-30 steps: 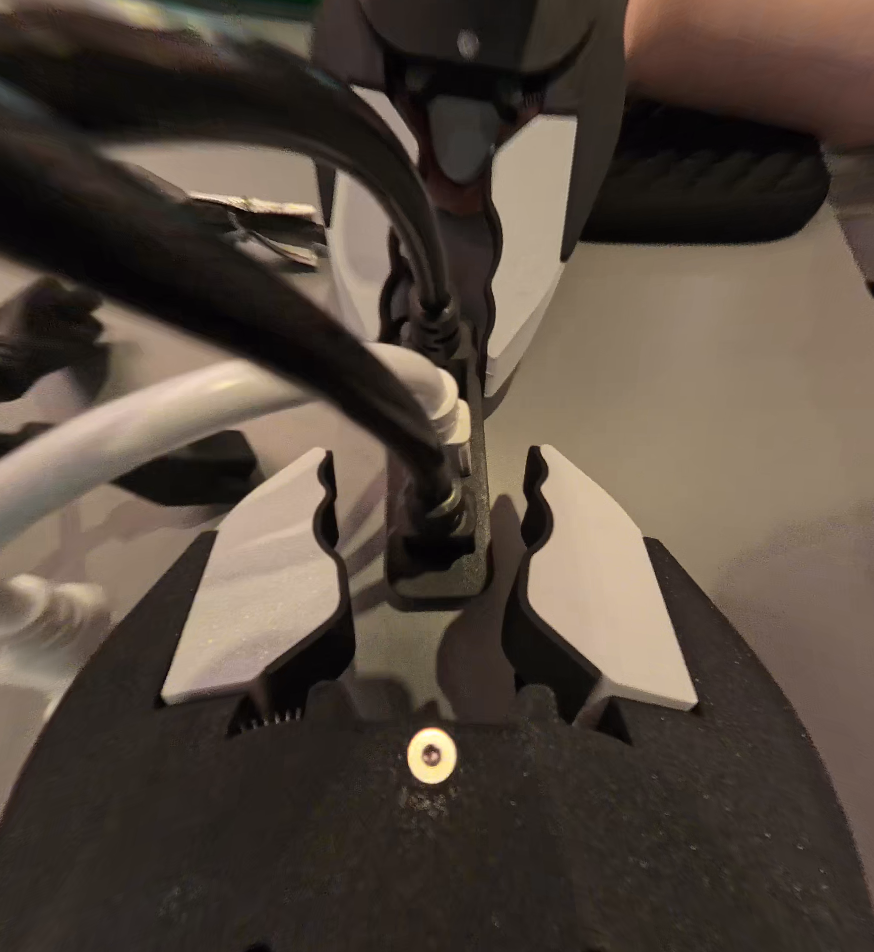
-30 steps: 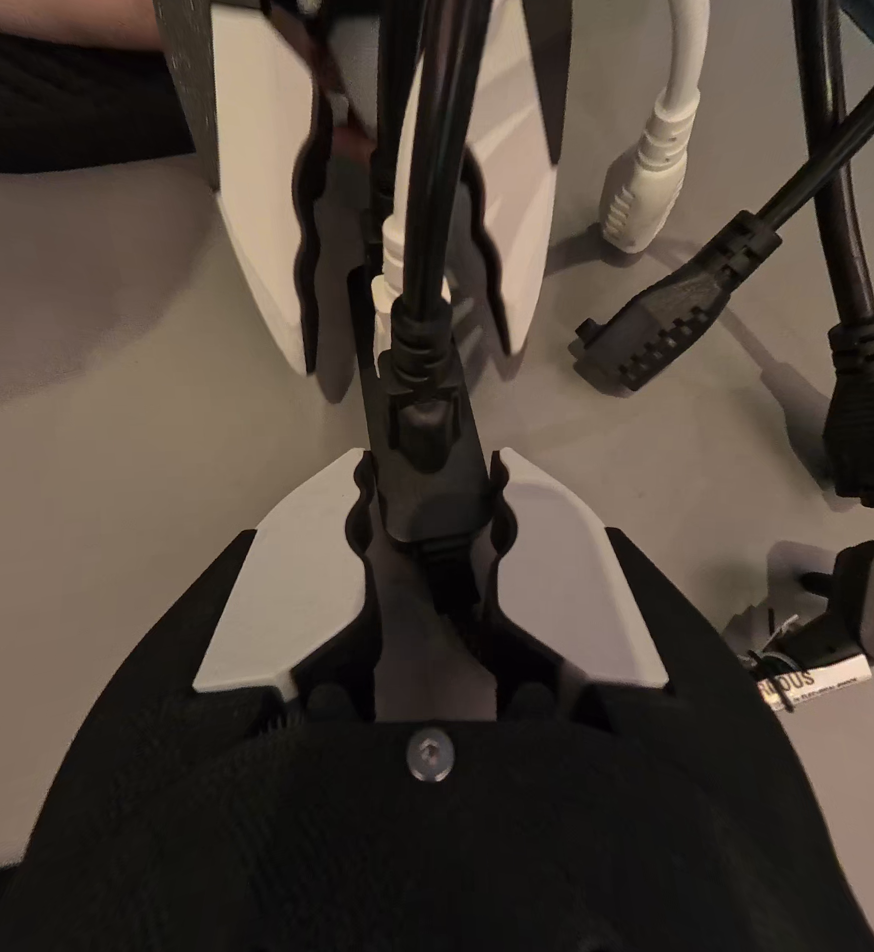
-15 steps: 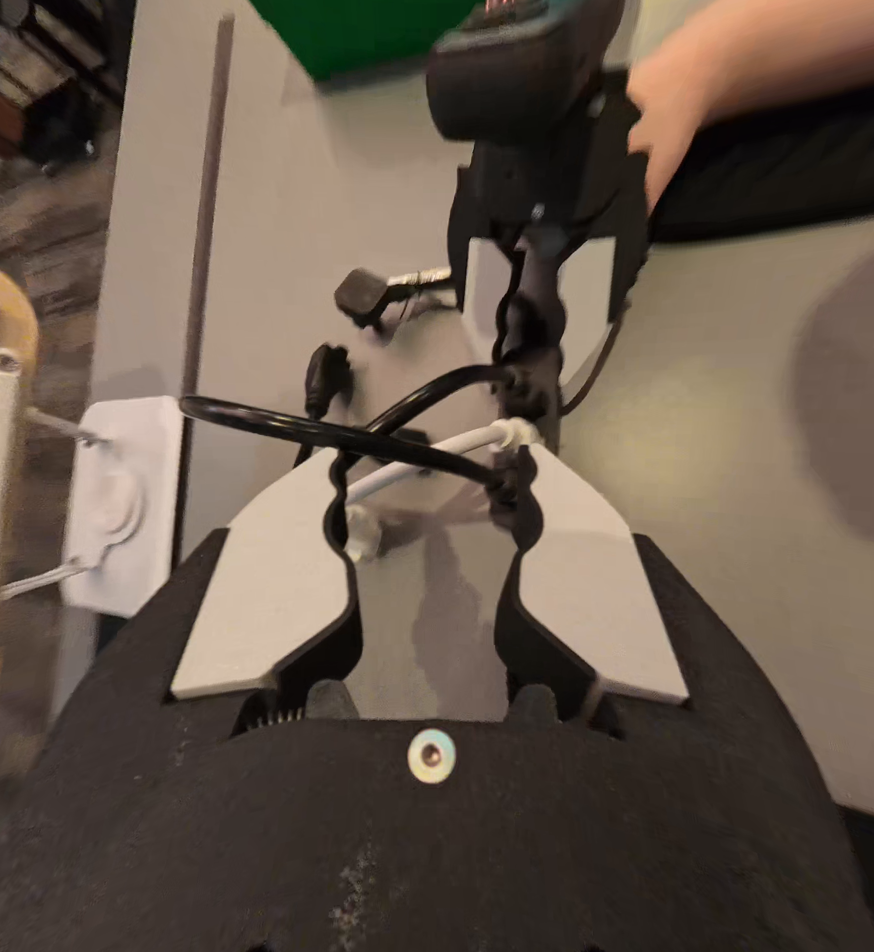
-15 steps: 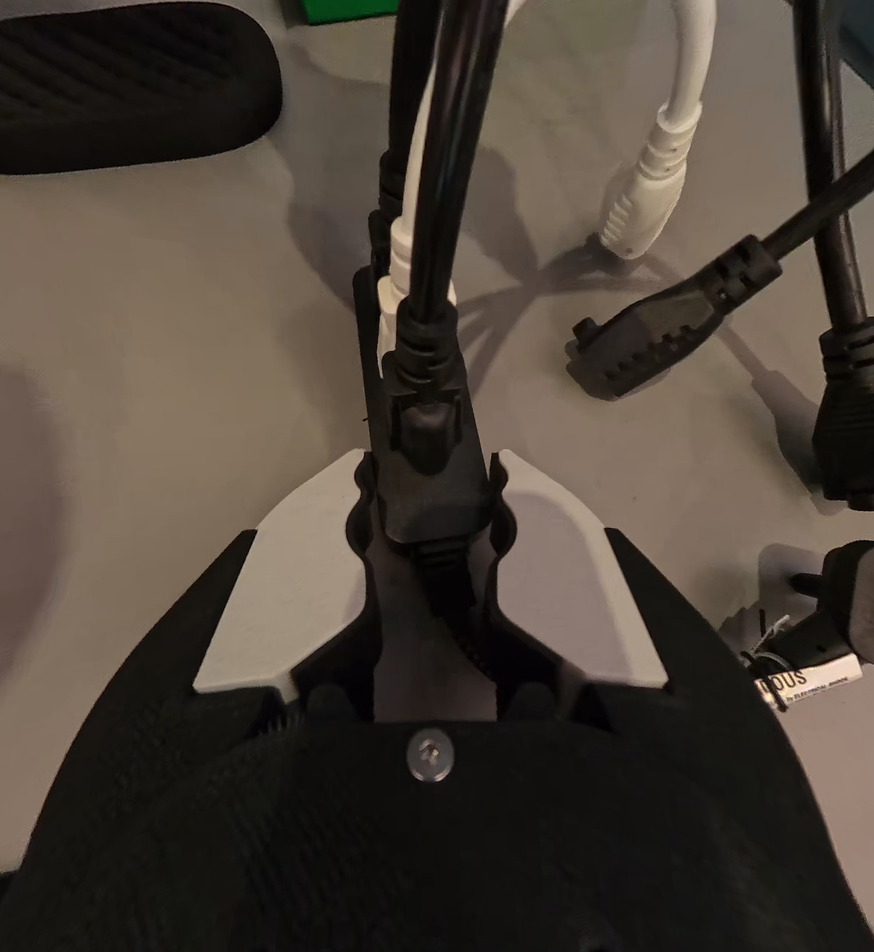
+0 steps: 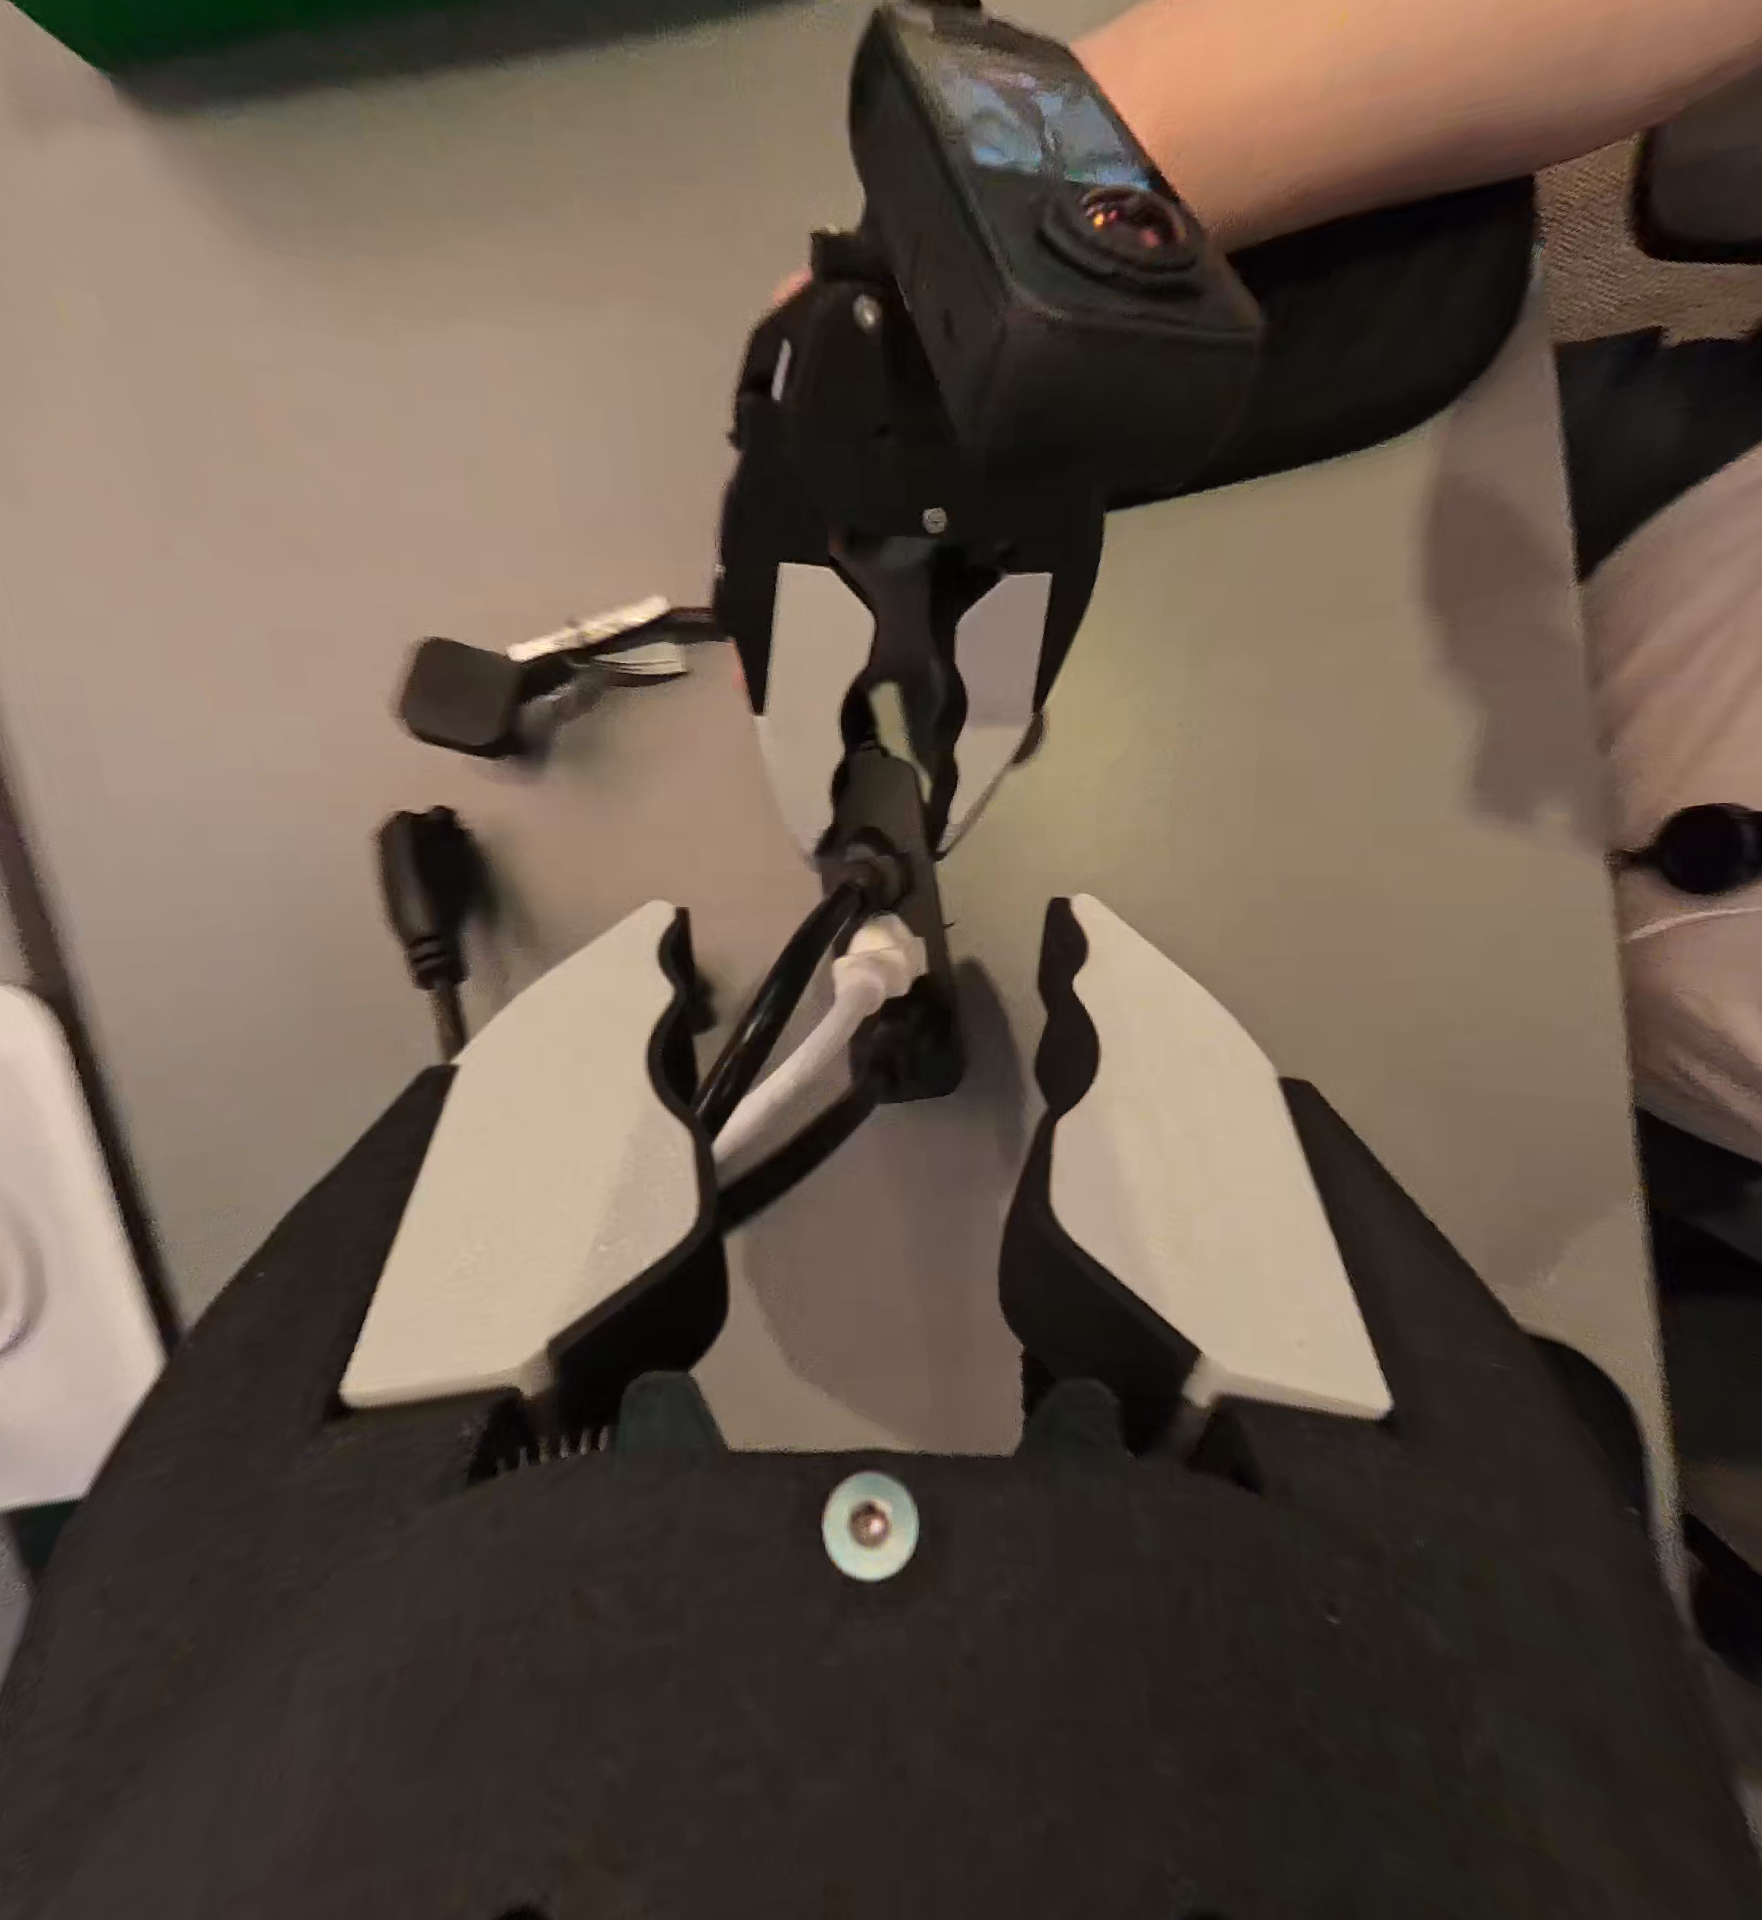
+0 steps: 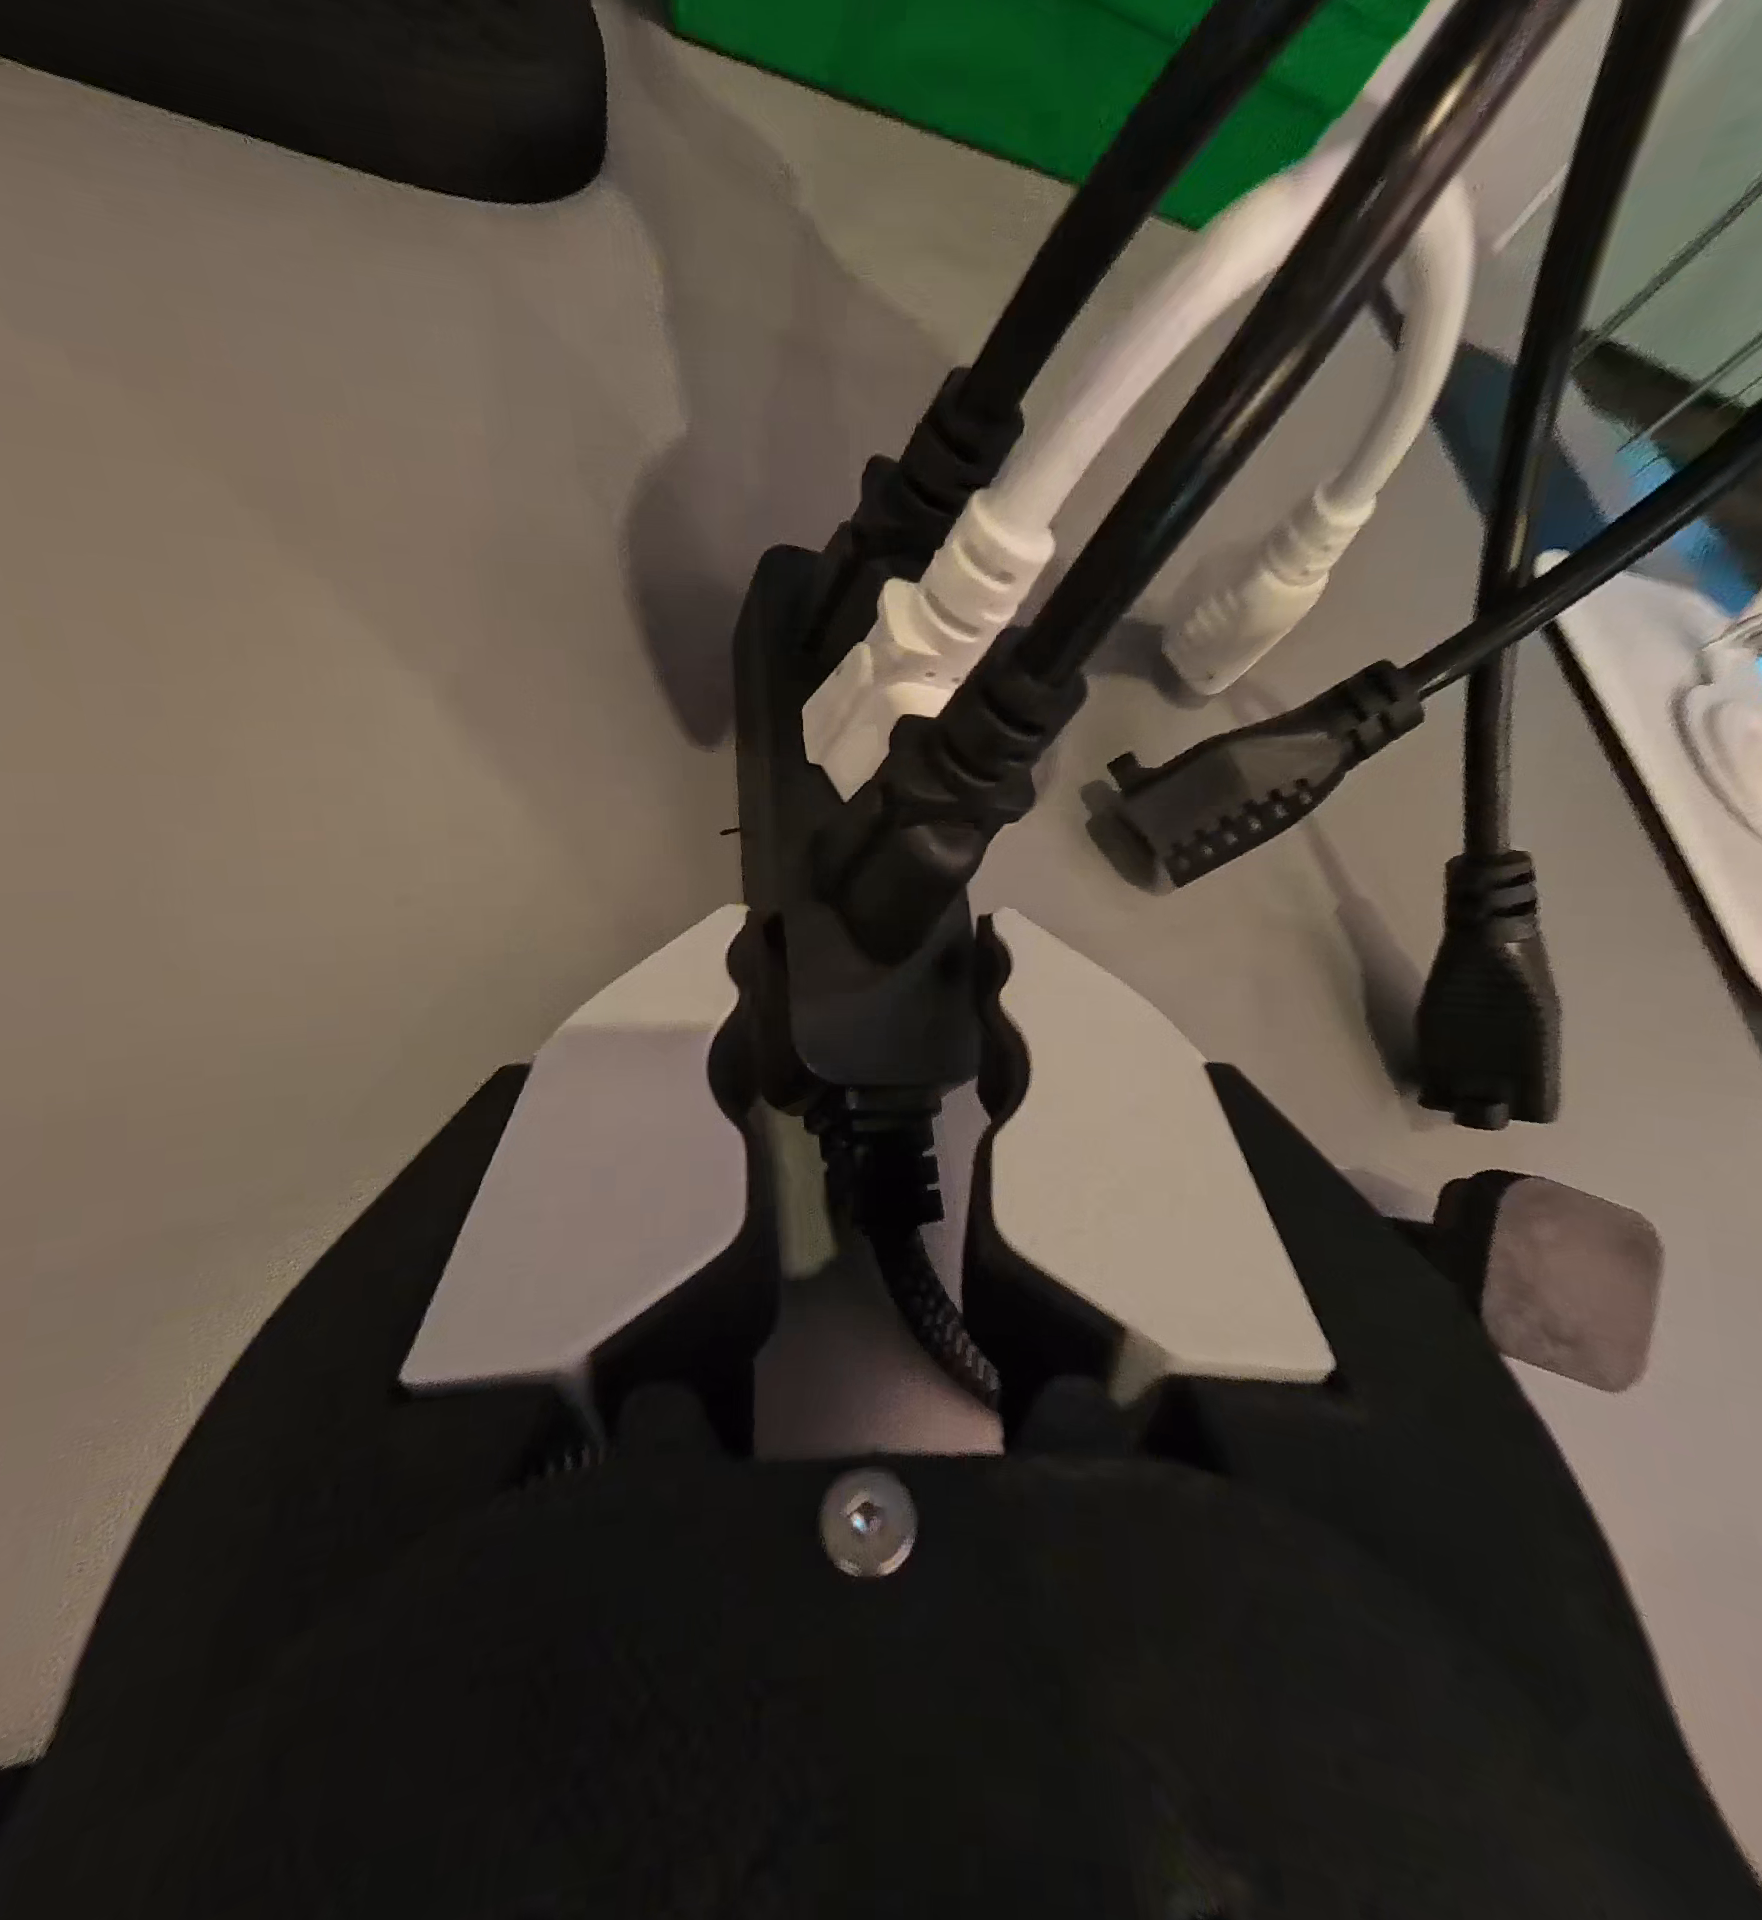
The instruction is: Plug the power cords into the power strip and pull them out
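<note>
Three cords (image 6: 970, 623) in power strip (image 6: 783, 790) (right hand-held gripper (image 6: 861, 997) clamping).

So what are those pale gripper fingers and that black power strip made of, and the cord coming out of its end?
Fingers: probably matte pale plastic, flat-faced with wavy black edges. Power strip: likely hard black plastic with a dull sheen. Its cord: seemingly fabric-braided, given the woven texture.
</note>
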Tool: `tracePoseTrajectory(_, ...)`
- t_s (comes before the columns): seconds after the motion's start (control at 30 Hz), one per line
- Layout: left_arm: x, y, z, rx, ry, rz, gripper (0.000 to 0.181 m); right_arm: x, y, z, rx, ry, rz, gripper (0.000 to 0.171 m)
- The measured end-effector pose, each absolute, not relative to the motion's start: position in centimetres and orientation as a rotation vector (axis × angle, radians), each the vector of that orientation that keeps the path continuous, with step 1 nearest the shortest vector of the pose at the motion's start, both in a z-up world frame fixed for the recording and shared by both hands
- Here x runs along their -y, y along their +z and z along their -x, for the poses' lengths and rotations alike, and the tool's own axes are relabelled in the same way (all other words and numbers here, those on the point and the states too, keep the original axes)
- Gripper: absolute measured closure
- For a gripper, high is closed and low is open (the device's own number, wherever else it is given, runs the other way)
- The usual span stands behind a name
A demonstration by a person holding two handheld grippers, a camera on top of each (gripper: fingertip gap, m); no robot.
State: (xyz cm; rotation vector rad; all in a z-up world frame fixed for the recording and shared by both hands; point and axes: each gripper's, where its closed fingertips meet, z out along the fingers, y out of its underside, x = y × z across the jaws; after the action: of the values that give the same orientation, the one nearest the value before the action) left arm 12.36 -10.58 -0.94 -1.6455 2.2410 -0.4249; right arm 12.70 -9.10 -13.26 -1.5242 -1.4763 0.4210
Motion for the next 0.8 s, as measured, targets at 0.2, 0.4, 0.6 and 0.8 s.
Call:
tracePoseTrajectory(0.2, 10.0, -4.9, -13.7, -2.489, -0.240, 1.900, 0.119, 8.7, -13.4, -13.2, 1.410, 0.515, 1.646, 0.123)
tracePoseTrajectory(0.4, 9.7, -7.9, -13.2, -2.566, -0.075, 1.990, 0.126, 9.0, -13.6, -13.1, 1.432, 0.545, 1.657, 0.130)
tracePoseTrajectory(0.6, 9.0, -9.8, -12.8, -2.474, 0.032, 2.014, 0.135, 9.0, -13.7, -13.1, 1.452, 0.521, 1.624, 0.131)
tracePoseTrajectory(0.8, 9.0, -11.1, -12.0, -2.483, 0.140, 2.018, 0.146, 9.1, -13.7, -13.1, 1.471, 0.478, 1.592, 0.131)
